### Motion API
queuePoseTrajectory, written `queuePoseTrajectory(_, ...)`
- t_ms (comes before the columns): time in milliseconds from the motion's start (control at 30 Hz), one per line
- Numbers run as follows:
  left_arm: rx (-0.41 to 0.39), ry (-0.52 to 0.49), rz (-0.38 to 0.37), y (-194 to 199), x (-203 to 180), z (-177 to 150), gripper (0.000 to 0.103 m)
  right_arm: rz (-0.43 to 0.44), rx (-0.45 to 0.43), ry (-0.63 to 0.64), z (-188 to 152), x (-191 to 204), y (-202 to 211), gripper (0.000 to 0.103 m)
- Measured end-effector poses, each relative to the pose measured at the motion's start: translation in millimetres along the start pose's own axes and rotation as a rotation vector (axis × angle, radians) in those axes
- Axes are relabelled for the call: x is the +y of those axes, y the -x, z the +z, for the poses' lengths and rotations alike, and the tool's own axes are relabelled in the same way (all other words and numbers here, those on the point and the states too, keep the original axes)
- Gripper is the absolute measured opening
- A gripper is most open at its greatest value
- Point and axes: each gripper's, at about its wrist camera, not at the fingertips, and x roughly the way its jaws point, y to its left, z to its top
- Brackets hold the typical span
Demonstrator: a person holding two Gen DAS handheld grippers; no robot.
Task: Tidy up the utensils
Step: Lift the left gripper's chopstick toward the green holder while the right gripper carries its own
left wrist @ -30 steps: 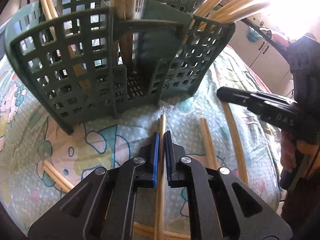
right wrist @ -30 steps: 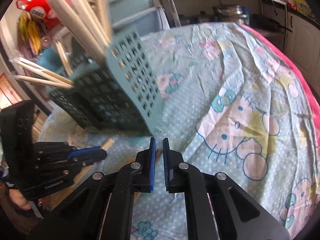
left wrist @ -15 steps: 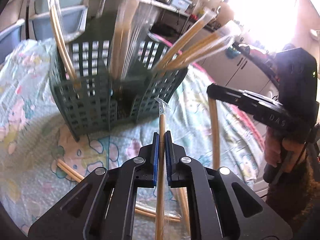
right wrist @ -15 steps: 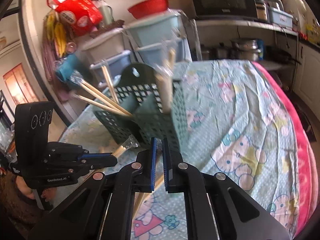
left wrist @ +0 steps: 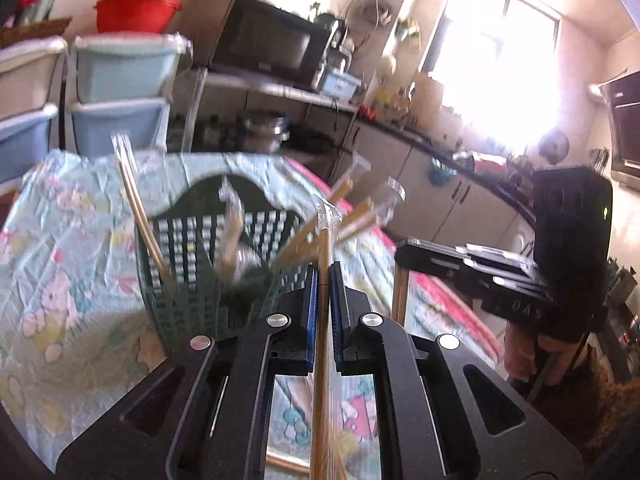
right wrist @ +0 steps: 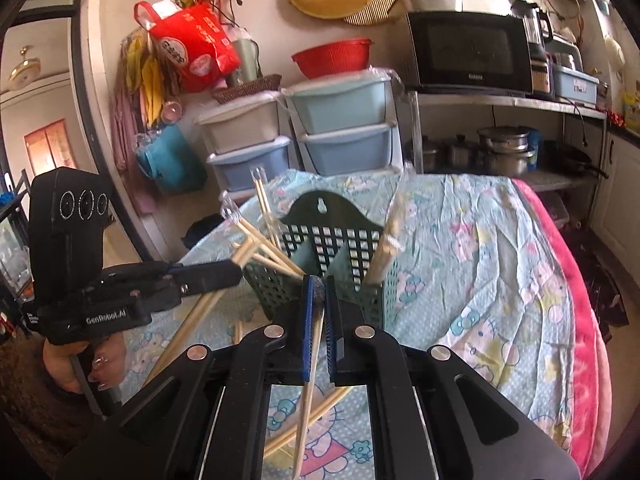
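My left gripper (left wrist: 323, 269) is shut on a plastic-wrapped pair of wooden chopsticks (left wrist: 321, 364), whose tip sticks up past the fingertips. It hangs just in front of the dark green slotted basket (left wrist: 188, 248), which holds several wrapped chopsticks leaning outward. My right gripper (right wrist: 318, 281) is shut on another wrapped pair (right wrist: 310, 380) that hangs down through the jaws, a little short of the basket (right wrist: 320, 208). Each gripper shows in the other's view: the right gripper (left wrist: 400, 249) at the right, the left gripper (right wrist: 236, 270) at the left.
The table wears a light blue cartoon-print cloth (right wrist: 500, 280) with a pink blanket (right wrist: 580, 320) along its right edge. Loose chopsticks (right wrist: 320, 408) lie on the cloth below my grippers. Plastic drawer units (right wrist: 344, 132), a microwave (right wrist: 468, 52) and a pot shelf stand behind the table.
Both grippers have lifted off the cloth, each with its chopsticks, and tilted up. The basket now sits lower and farther off in both views.
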Motion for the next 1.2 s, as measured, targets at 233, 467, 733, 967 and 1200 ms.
queuePoseTrajectory(233,-0.125,0.003,0.029,21.5,0.0,29.4,0.004,0.008,-0.06,0.026,18.1,10.7,11.5,0.005)
queuePoseTrajectory(467,-0.211,0.007,0.07,36.6,7.4,58.5,0.004,0.015,-0.115,0.046,37.9,19.3,17.9,0.005)
queuePoseTrajectory(733,-0.277,0.013,0.124,43.5,19.1,81.6,0.004,0.008,-0.16,0.069,60.2,27.1,19.2,0.005)
queuePoseTrajectory(967,-0.339,-0.005,0.183,44.8,22.8,101.9,0.004,-0.001,-0.195,0.073,78.2,27.6,16.9,0.005)
queuePoseTrajectory(1200,-0.395,-0.008,0.222,35.9,27.3,117.1,0.004,-0.028,-0.232,0.084,97.0,28.7,12.8,0.005)
